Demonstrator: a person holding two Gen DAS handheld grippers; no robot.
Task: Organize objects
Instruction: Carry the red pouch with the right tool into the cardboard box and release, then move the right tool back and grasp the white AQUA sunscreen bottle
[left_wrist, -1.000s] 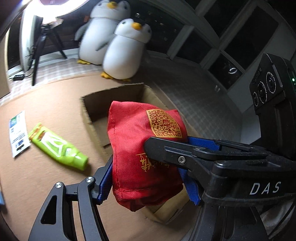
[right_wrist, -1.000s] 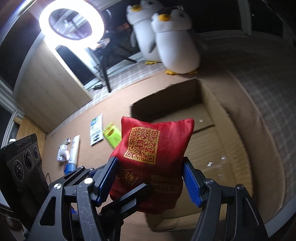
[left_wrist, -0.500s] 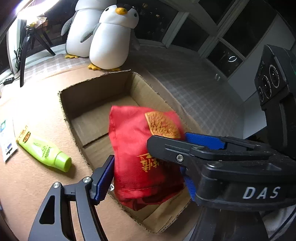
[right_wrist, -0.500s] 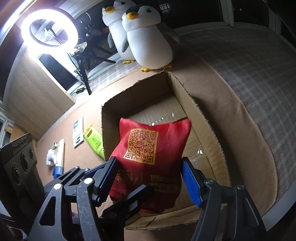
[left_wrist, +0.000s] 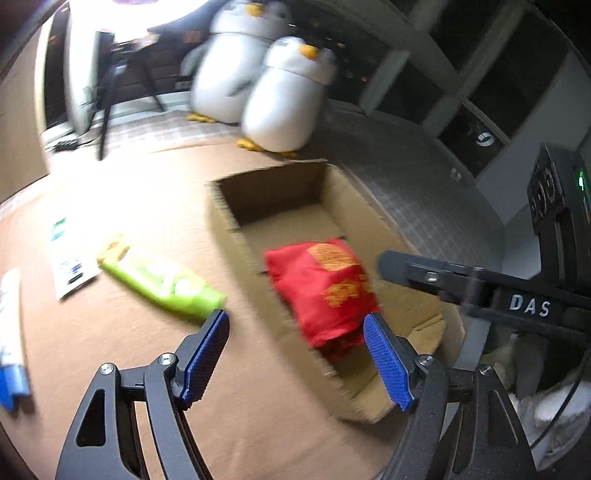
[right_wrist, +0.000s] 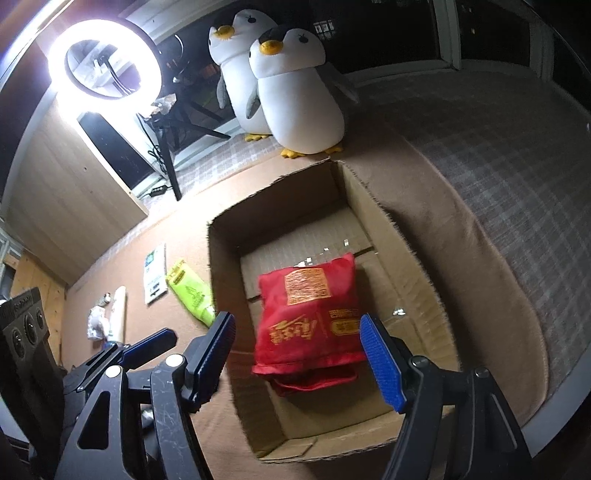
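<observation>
A red cloth pouch (right_wrist: 308, 317) with gold print lies inside the open cardboard box (right_wrist: 221, 280), near its front half. It also shows in the left wrist view (left_wrist: 325, 291), blurred, inside the box (left_wrist: 236, 240). My left gripper (left_wrist: 297, 360) is open and empty, above the box's near left edge. My right gripper (right_wrist: 299, 354) is open and empty, just in front of and above the pouch. A green tube (left_wrist: 162, 284) lies on the brown mat left of the box; it also shows in the right wrist view (right_wrist: 190, 293).
Two plush penguins (right_wrist: 295, 96) stand behind the box. A ring light (right_wrist: 107, 61) on a tripod stands at the back left. A white leaflet (left_wrist: 68, 258), a white tube (right_wrist: 118, 314) and a small crumpled item (right_wrist: 96, 325) lie left on the mat.
Both grippers opened and let go of the red pouch, which dropped into the box. Both grippers pulled back and up from it.
</observation>
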